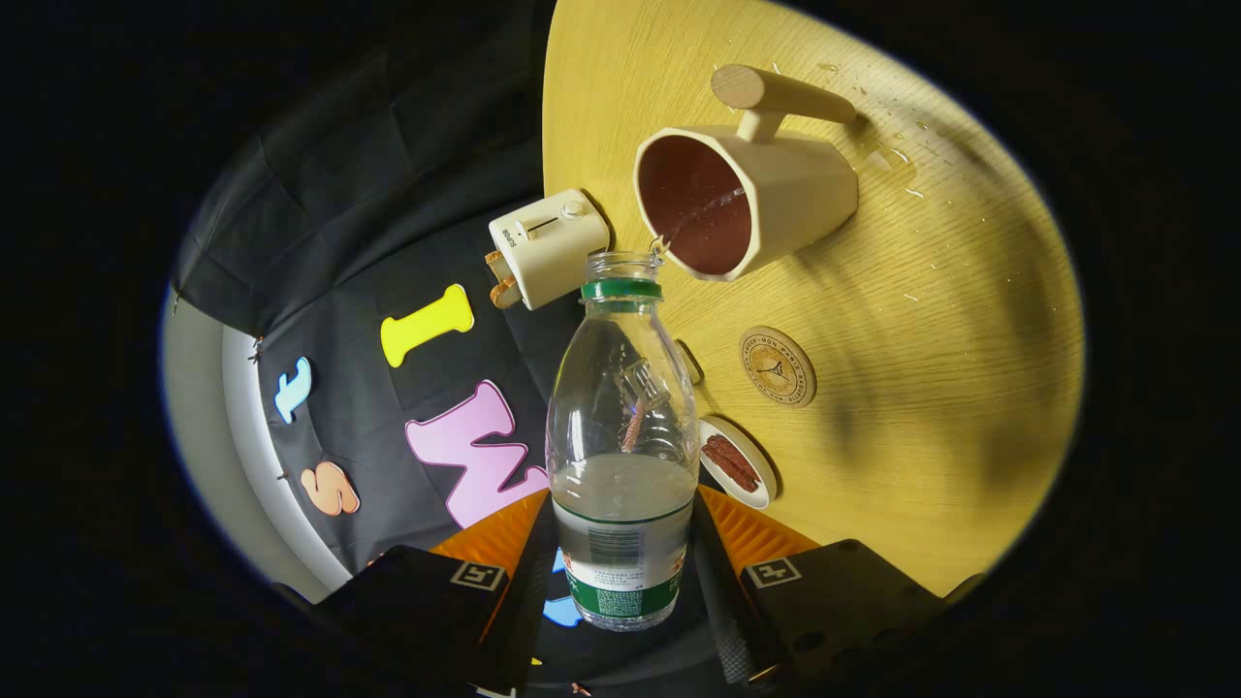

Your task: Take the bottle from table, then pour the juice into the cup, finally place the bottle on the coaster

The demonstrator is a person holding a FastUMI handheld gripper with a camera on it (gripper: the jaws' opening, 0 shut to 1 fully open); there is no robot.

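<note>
Claw (620, 543) clamped on bottle (621, 456) — thin stream, seemingly clear, entering cup (747, 199).

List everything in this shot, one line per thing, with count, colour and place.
Bottle: one, clear with green collar and label, between the fingers, tipped toward the cup, partly full of clear liquid.
Stream: one, clear, running from the bottle's mouth into the cup.
Cup: one, cream with dark red inside and a wooden handle, on the table beyond the bottle.
Coaster: one, tan, round, on the table beside the bottle.
Dish: one, white, holding something brown, near the coaster.
Toaster: one, cream, at the table's edge.
Table: one, light wood, with droplets past the cup.
Gripper: one, both fingers pressed on the bottle.
</note>
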